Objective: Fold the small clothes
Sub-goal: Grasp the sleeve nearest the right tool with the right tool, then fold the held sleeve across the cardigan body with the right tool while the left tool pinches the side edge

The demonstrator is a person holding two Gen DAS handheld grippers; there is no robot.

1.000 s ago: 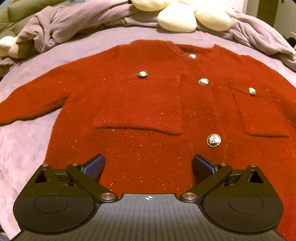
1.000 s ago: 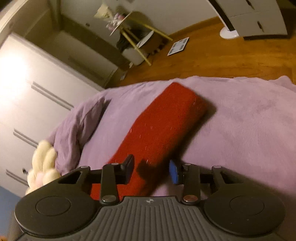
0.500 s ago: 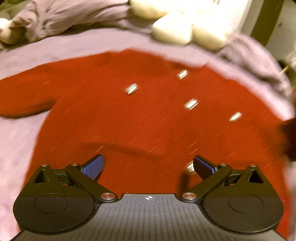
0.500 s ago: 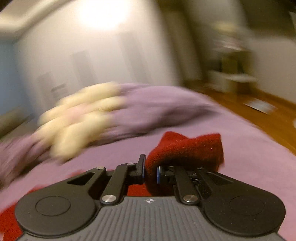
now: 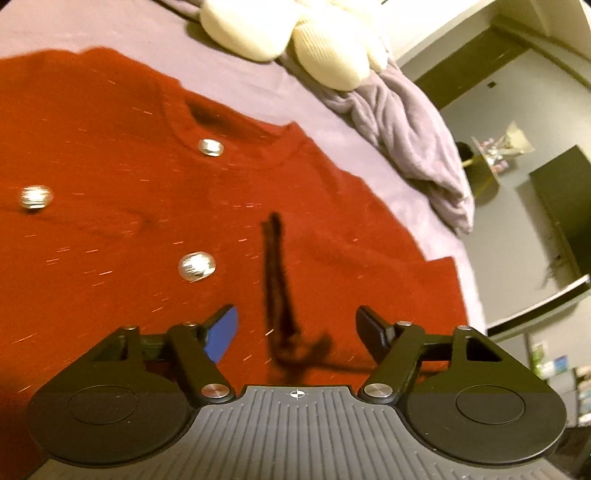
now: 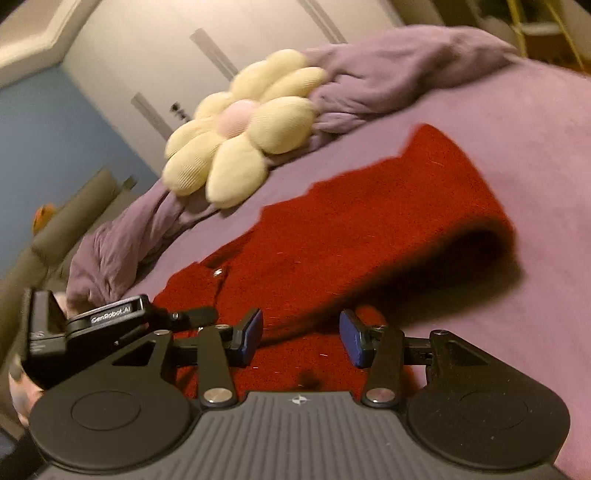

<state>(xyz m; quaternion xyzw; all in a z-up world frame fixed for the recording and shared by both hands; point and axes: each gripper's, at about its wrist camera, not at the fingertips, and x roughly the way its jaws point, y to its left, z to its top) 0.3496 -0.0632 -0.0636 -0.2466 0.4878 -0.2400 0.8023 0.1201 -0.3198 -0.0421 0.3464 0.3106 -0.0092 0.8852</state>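
Left wrist view: my left hand-held gripper (image 5: pixel 297 325) hovers low over the red cardigan (image 5: pixel 110 229), its fingers spread wide with nothing between them. I judge it is held there to be ready for the next fold. The cardigan lies face up on the bed (image 5: pixel 332 122), which is covered in a purple sheet. Its round neckline points toward the cream flower cushion (image 5: pixel 295 33), and its silver buttons (image 5: pixel 197 266) catch the light. The knit looks thick and fuzzy, with tiny glinting flecks. A dark line, probably a shadow, crosses the cloth just ahead of my fingers. A bunched purple blanket (image 5: pixel 417 144) lies beyond the shoulder, near the bed's edge.

Right wrist view: my right hand-held gripper (image 6: pixel 301 338) also has its fingers apart and holds nothing. It sits just above the cardigan's body, with the sleeve (image 6: pixel 388 221) lying folded across the garment in front of it. The fold at the shoulder stands up in a soft rounded loop with shadow underneath, so I judge the sleeve is laid over but not pressed flat. My left tool shows at the left edge, over the cardigan. The flower cushion and the blanket lie past the collar.
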